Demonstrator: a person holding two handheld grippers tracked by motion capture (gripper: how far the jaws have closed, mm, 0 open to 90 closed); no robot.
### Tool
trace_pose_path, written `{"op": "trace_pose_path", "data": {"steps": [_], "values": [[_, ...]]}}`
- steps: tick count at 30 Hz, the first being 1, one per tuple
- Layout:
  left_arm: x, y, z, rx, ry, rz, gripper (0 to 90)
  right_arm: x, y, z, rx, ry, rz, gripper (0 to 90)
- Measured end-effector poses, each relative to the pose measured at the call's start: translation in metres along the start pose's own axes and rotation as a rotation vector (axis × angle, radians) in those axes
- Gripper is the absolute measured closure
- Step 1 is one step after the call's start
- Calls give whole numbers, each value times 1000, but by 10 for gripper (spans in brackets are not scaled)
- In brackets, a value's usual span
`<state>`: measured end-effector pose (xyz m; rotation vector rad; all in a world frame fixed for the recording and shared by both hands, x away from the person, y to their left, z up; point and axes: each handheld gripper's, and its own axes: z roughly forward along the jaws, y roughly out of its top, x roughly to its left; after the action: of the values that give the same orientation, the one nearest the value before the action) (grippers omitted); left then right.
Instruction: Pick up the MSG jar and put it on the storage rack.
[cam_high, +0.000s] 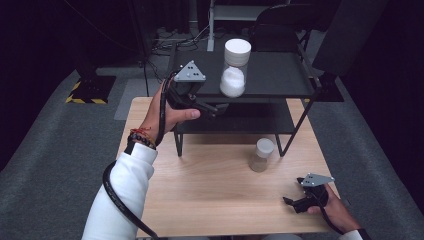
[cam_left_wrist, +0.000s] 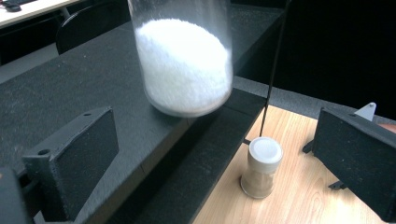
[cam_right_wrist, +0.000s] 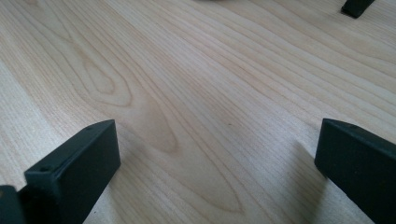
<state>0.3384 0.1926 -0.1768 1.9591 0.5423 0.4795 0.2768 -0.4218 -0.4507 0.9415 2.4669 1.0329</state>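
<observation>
A tall clear jar of white powder (cam_high: 234, 70) with a white lid stands on the top of a black shelf (cam_high: 280, 75); up close it is the white-filled jar (cam_left_wrist: 184, 60). My left gripper (cam_high: 212, 107) is open, raised at the shelf's front left edge, a short way from the jar and apart from it. A smaller jar with a white lid and tan contents (cam_high: 261, 155) stands on the wooden table (cam_high: 200, 185) under the shelf's front, also seen as the small jar (cam_left_wrist: 261, 167). My right gripper (cam_high: 290, 202) rests low over the table at the front right, open with nothing between its jaws.
The black shelf has a lower tier and thin metal legs (cam_high: 178, 142) standing on the table. Grey carpet (cam_high: 50, 140) surrounds the table. A dark chair (cam_high: 280, 22) and cables lie behind the shelf. Bare wood (cam_right_wrist: 196, 107) lies under my right gripper.
</observation>
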Motion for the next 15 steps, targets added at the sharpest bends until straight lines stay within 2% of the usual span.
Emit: {"op": "trace_pose_path", "data": {"steps": [4, 15], "values": [[-5, -7, -2, 14, 1, 15, 2, 0, 0, 0, 0, 0, 0, 0], [-12, -36, -2, 32, 2, -10, 2, 0, 0, 0, 0, 0, 0, 0]]}}
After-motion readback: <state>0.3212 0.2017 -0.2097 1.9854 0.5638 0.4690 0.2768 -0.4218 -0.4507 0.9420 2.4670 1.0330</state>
